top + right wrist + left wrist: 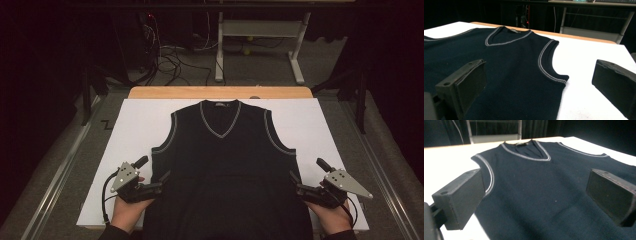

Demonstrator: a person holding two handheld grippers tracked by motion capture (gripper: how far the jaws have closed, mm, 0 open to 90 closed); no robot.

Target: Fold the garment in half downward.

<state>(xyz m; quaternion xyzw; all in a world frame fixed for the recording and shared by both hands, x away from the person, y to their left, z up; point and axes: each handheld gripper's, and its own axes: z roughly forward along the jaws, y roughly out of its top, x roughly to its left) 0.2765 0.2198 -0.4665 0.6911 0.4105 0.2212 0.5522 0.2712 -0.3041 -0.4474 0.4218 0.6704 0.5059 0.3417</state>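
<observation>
Your left gripper (161, 181) and right gripper (295, 181) gape wide at either side edge of the flat black knitted V-neck vest (225, 170) on the white worktop (135, 125).

Room dim overall — light falls from above onto white desk (310, 125), which reads brightest, mildly washed out toward 9 o'clock in left gripper view. Surroundings at 9 and 3 o'clock of high view sink to near black. Dark vest (225, 170) absorbs light; knit texture barely visible, grey trim clear. Shadows soft, faint under tongs. Gripper views: near jaws at 7 and 4 o'clock soft, out of focus — vest mid-field sharper. High view low resolution, slightly grainy. No strong glare.
</observation>
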